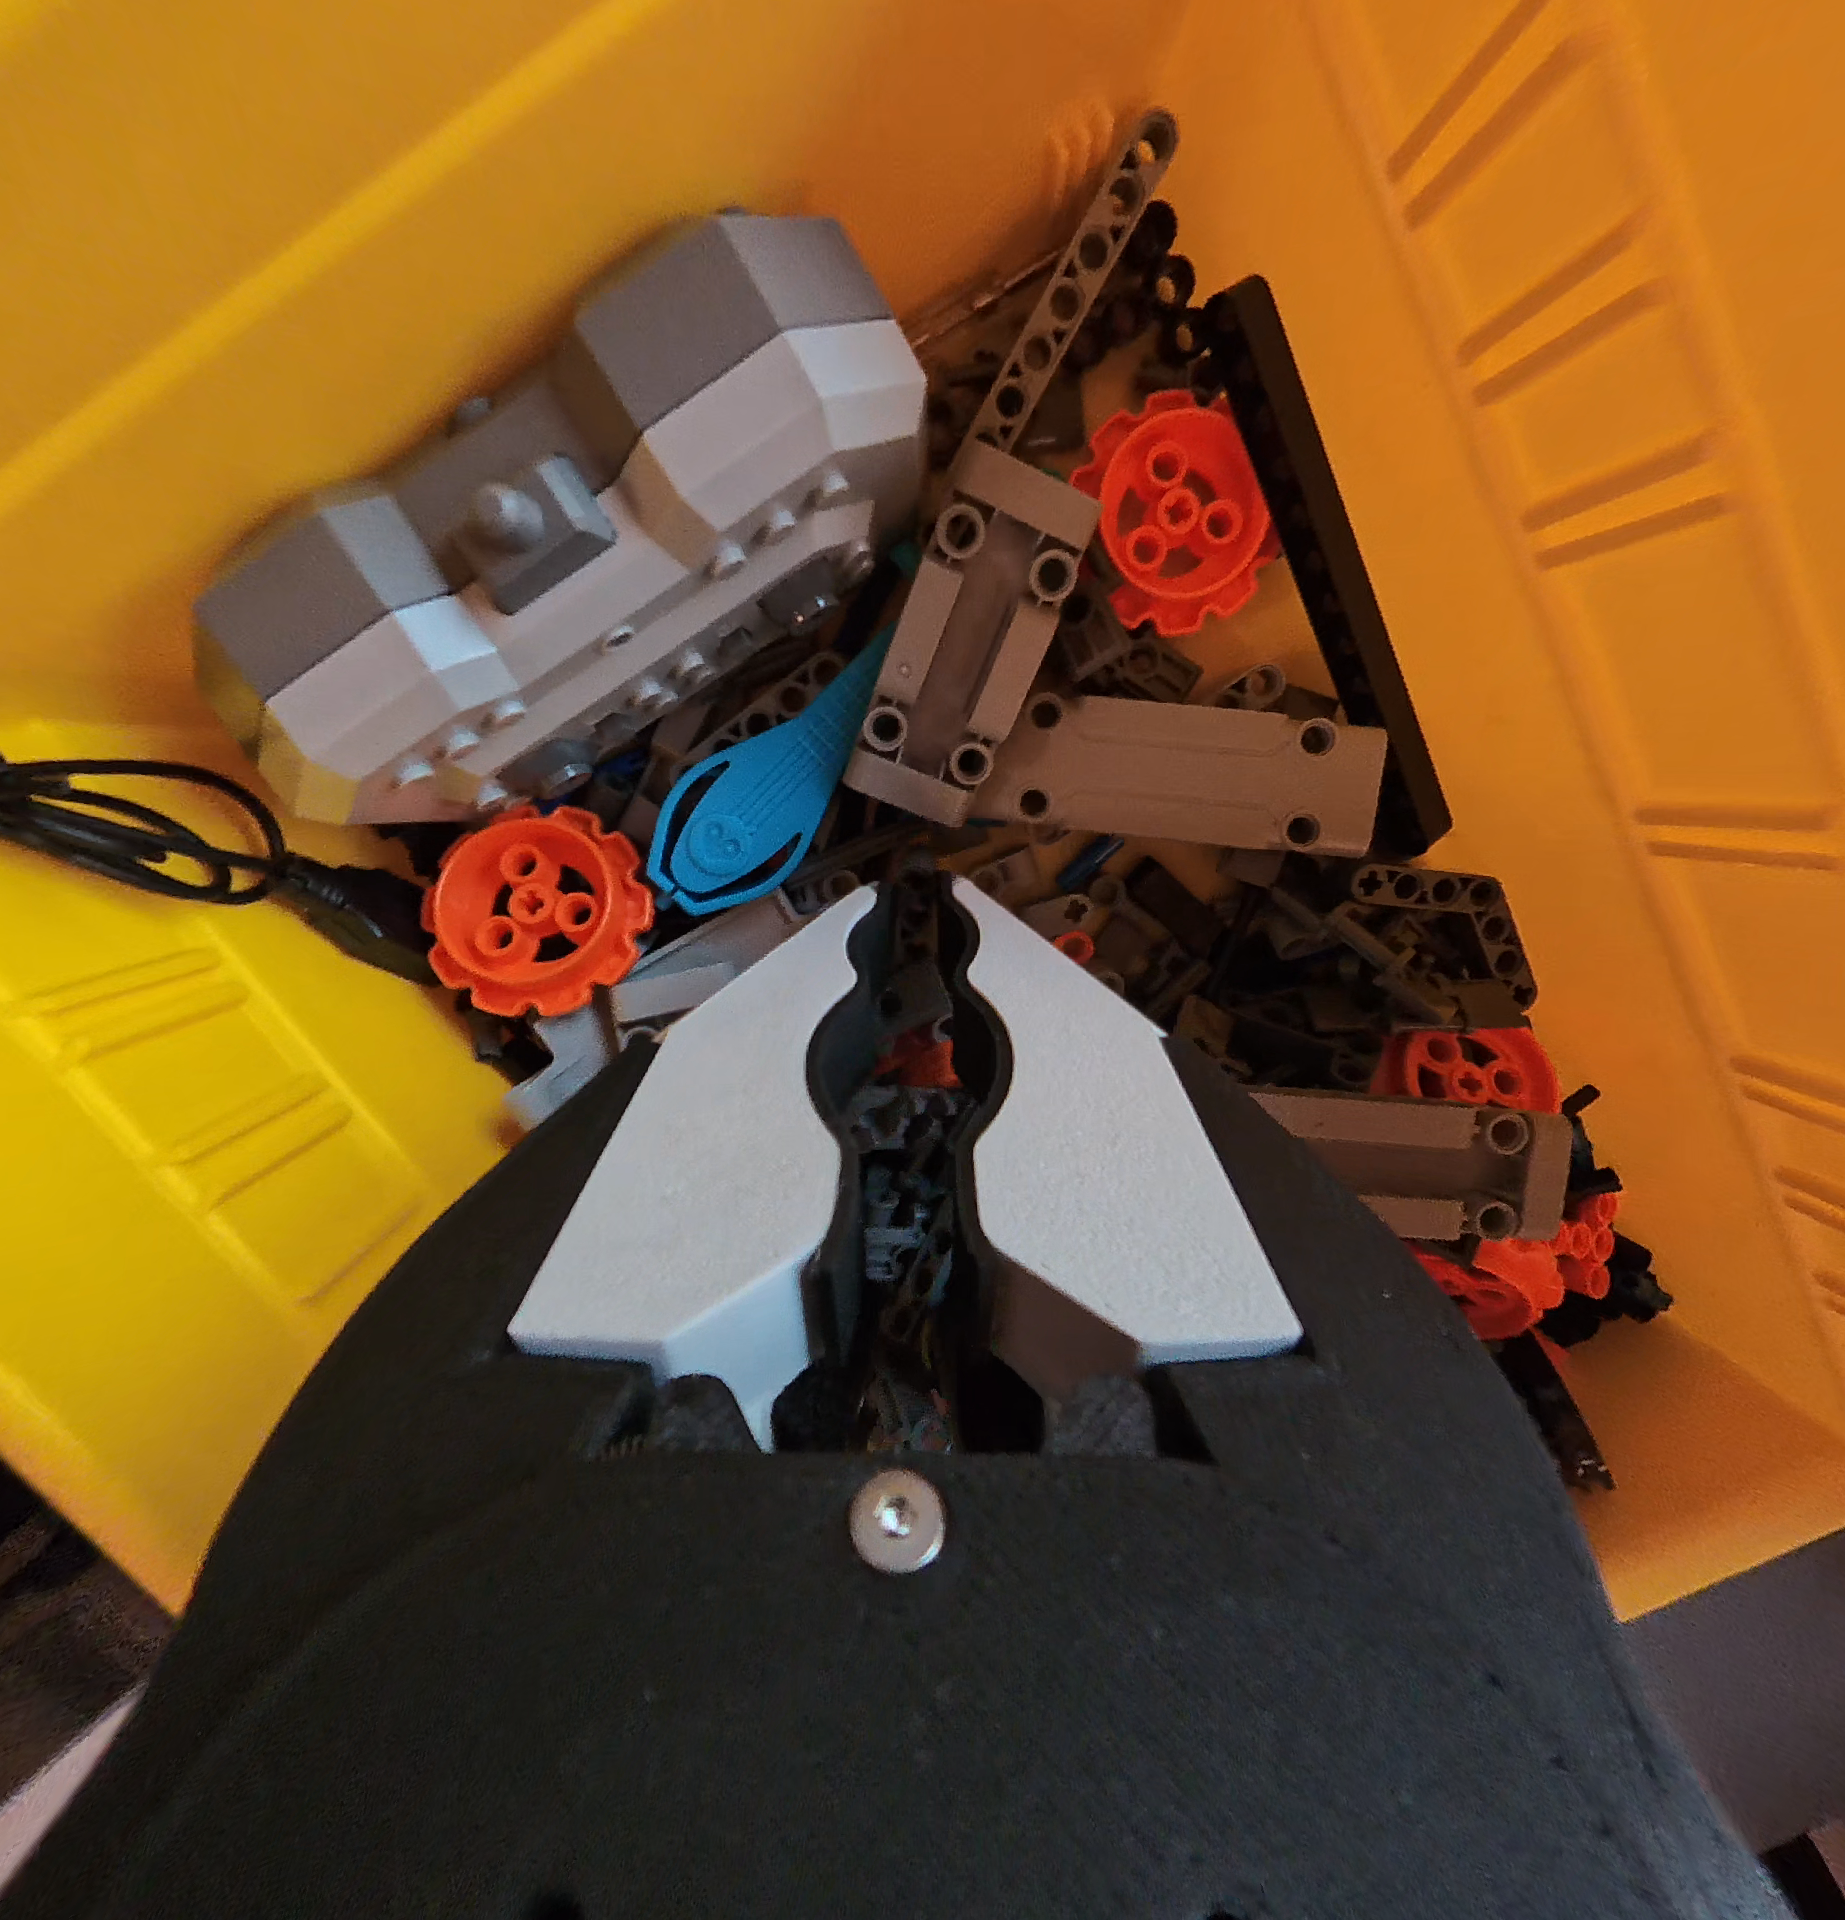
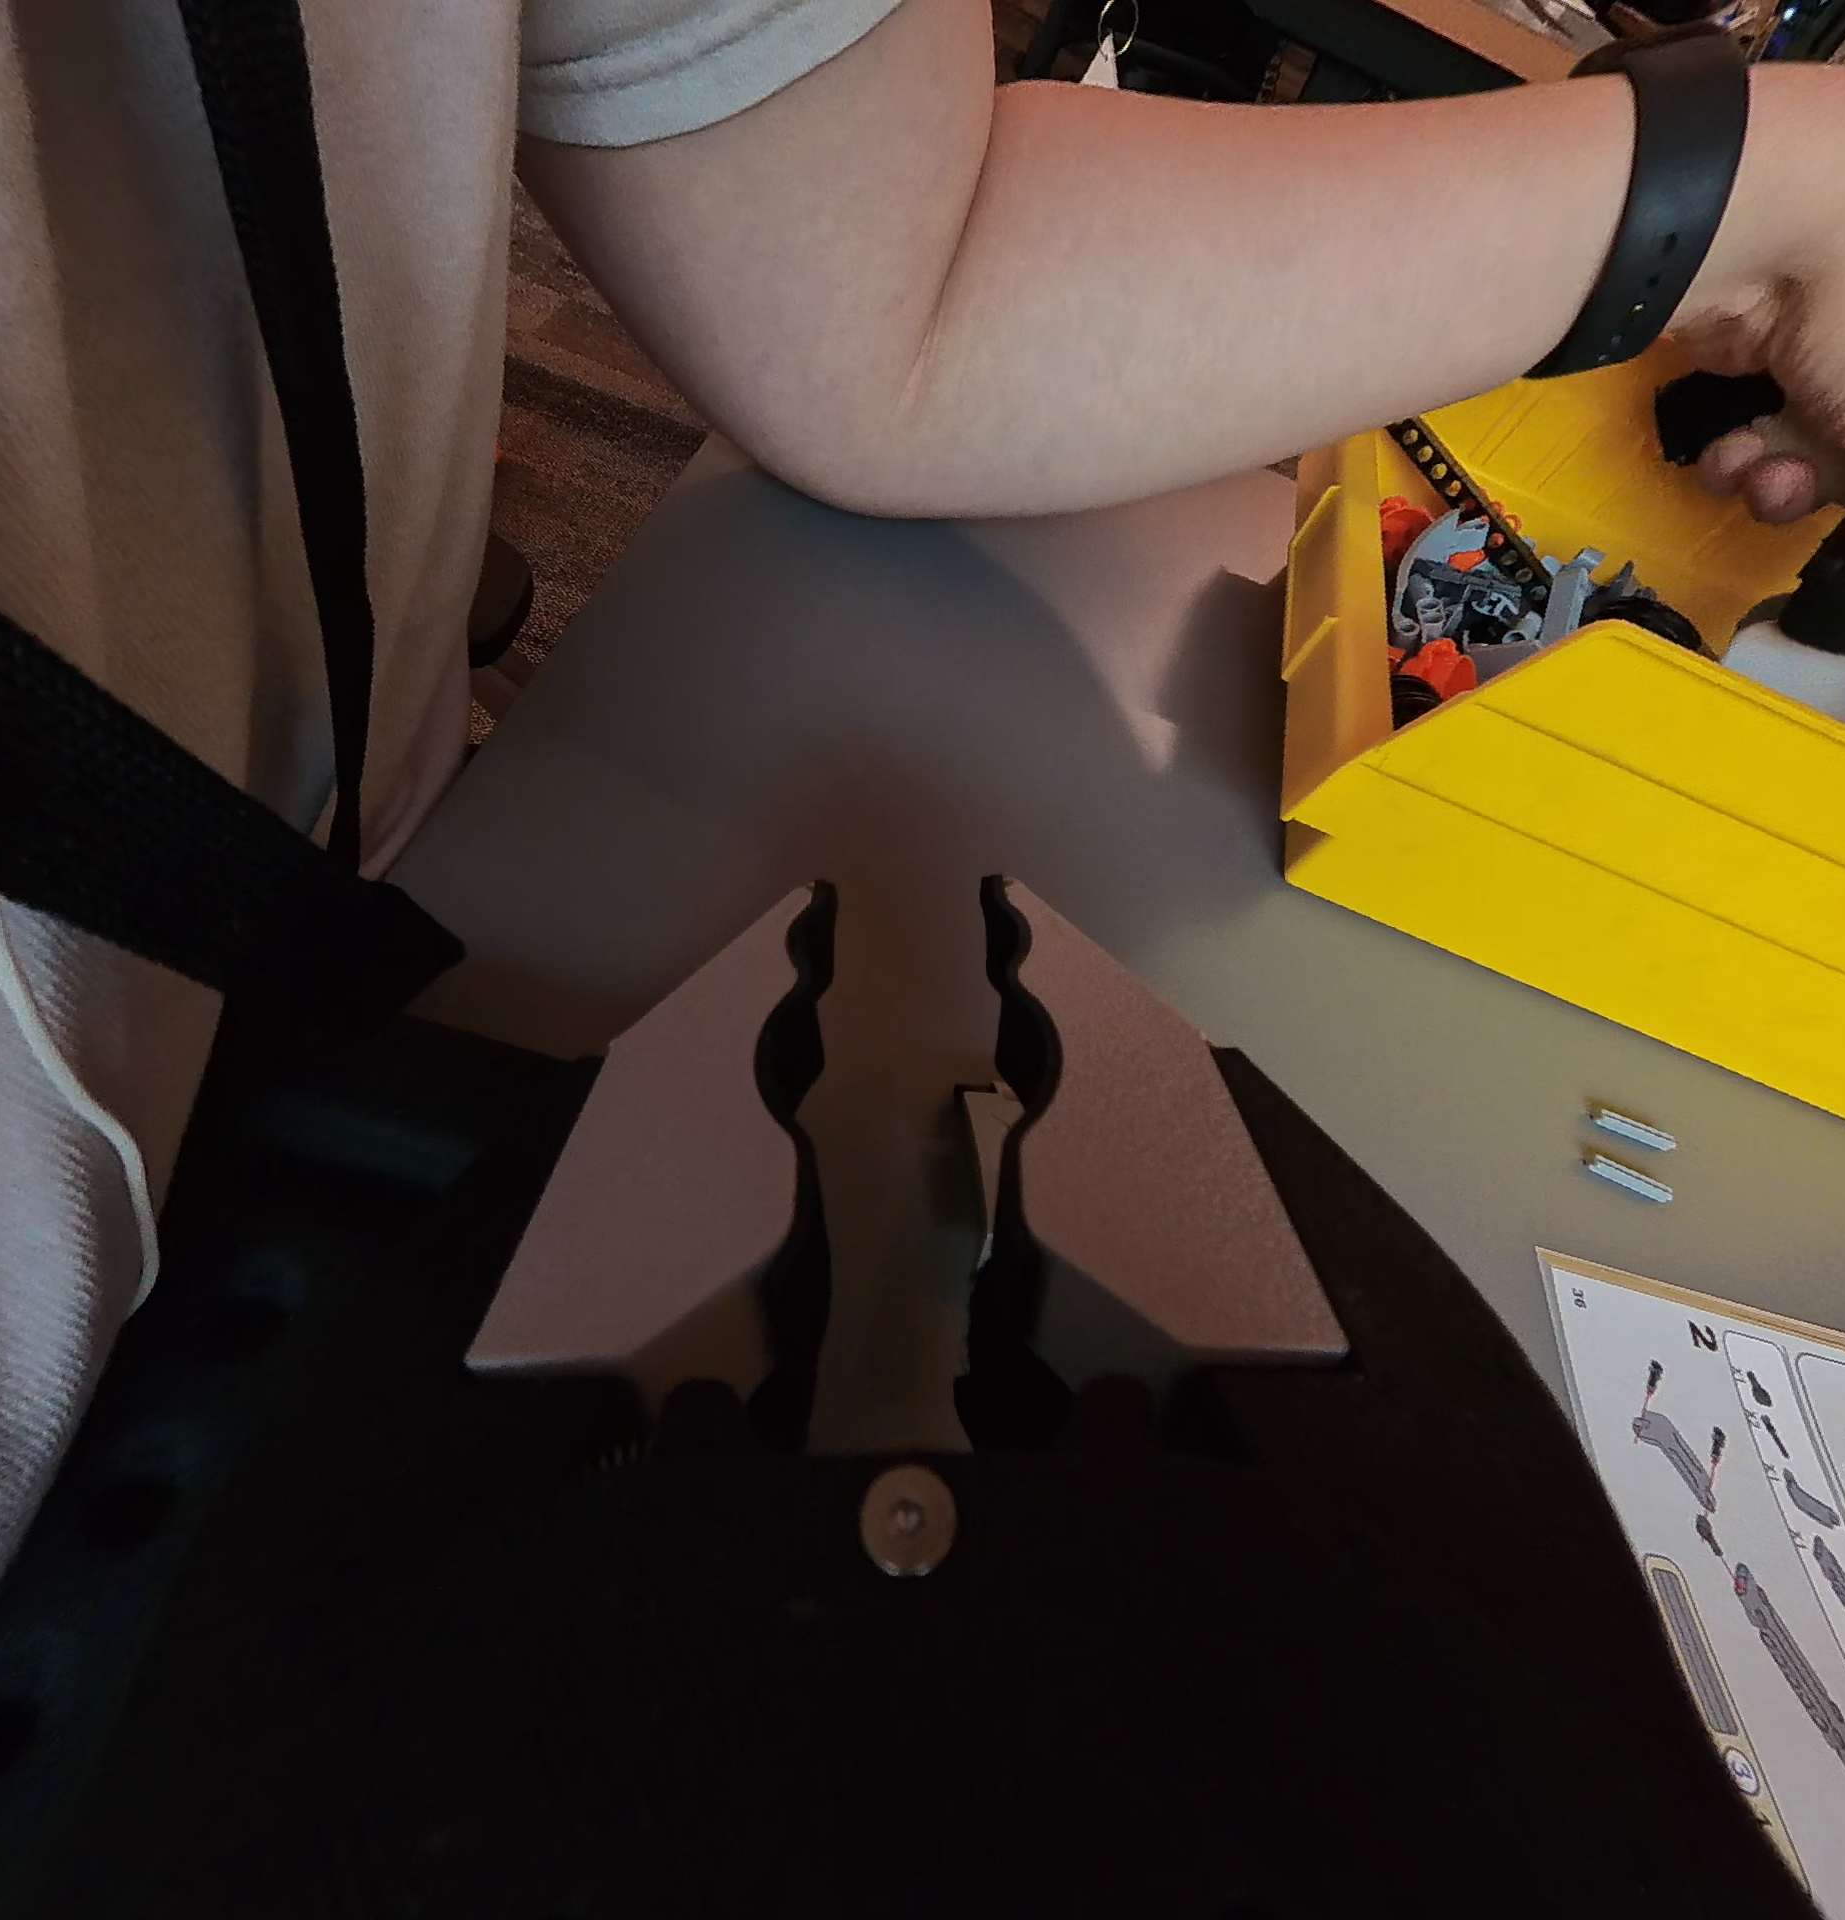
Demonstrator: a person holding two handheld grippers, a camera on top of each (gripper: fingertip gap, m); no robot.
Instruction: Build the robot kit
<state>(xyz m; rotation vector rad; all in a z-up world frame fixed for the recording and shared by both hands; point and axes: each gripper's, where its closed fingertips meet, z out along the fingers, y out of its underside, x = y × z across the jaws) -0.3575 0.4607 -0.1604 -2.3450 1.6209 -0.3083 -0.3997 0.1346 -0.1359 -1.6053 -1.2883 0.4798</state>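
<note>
My left gripper (image 1: 913, 899) is deep inside a yellow bin (image 1: 1001, 156), its jaws closed to a thin slit, tips pushed into a pile of small dark building parts (image 1: 1313, 966). I cannot tell whether a part is pinched between the pads. Just ahead lie a blue leaf-shaped piece (image 1: 752, 800), an orange gear (image 1: 537, 912) and grey panels (image 1: 1188, 769). A large grey-and-white motor block (image 1: 585, 499) lies beyond. My right gripper (image 2: 907, 894) is open and empty above the grey table (image 2: 793, 675).
A second orange gear (image 1: 1178, 514), a long black beam (image 1: 1333, 561) and a black cable (image 1: 118, 821) are in the bin. The right wrist view shows the bin (image 2: 1624, 831), a person's arm (image 2: 1209, 281), two small white pieces (image 2: 1624, 1153) and an instruction sheet (image 2: 1728, 1507). To reach the orange gear (image 1: 537, 912) in a straight line is about 6 cm for my left fingers, about 40 cm for my right.
</note>
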